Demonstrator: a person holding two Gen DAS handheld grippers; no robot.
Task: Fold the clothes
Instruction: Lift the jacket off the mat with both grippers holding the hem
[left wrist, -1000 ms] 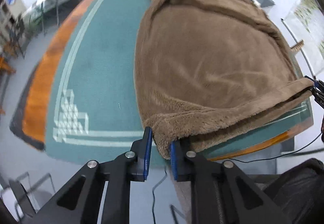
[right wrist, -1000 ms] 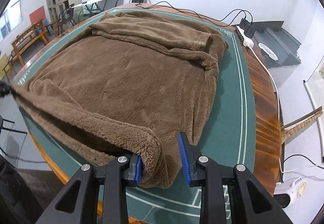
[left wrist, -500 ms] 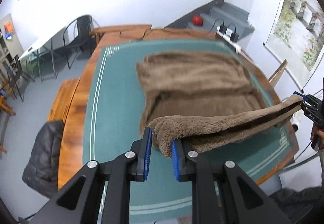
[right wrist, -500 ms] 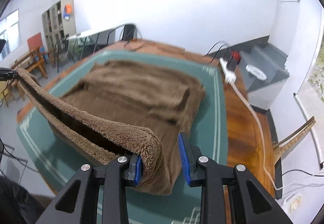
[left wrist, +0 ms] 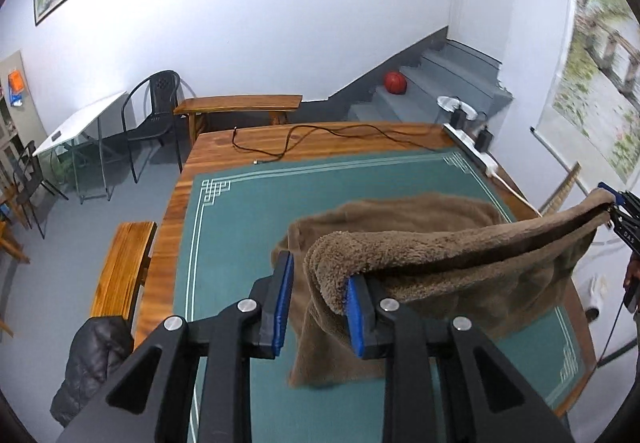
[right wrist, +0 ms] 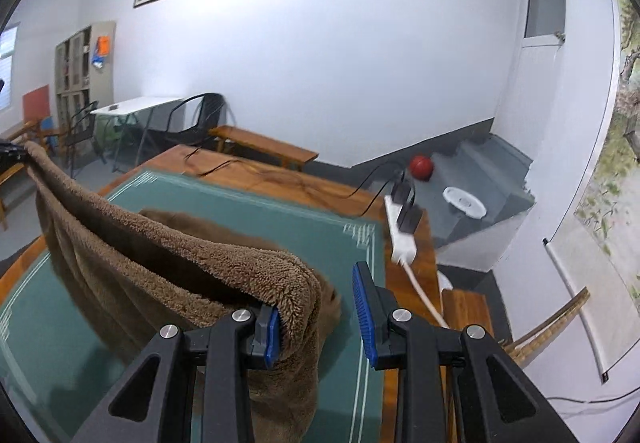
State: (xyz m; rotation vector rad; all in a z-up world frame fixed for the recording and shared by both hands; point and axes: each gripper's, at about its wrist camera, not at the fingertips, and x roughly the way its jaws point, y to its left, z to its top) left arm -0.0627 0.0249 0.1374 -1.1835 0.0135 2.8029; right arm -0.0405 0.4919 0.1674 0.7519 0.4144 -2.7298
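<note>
In the left wrist view, my left gripper (left wrist: 316, 301) has its two blue pads set apart, with a clear gap between them. The brown fleece garment (left wrist: 440, 243) is draped over the right pad only; the left pad (left wrist: 283, 303) stands free of the cloth. So the jaws are not closed on it, the garment hangs on one finger. From there its top edge runs in a sagging line to the right gripper (left wrist: 616, 205), seen small at the right border. The rest of the fleece hangs down and its far part lies on the green mat (left wrist: 248, 227) of the wooden table (left wrist: 208, 147). A black cable (left wrist: 320, 135) lies on the bare wood at the far end, and a white power strip (left wrist: 480, 155) is along the right edge.

In the right wrist view, the right gripper (right wrist: 316, 317) is also wide open. The garment (right wrist: 180, 255) is draped over the left pad and hangs below it; the right pad (right wrist: 364, 317) touches nothing. The lifted edge goes to the far left, where the left gripper (right wrist: 10, 155) is only partly seen. A red ball (right wrist: 421, 167) lies on the grey steps (right wrist: 492, 171).
</note>
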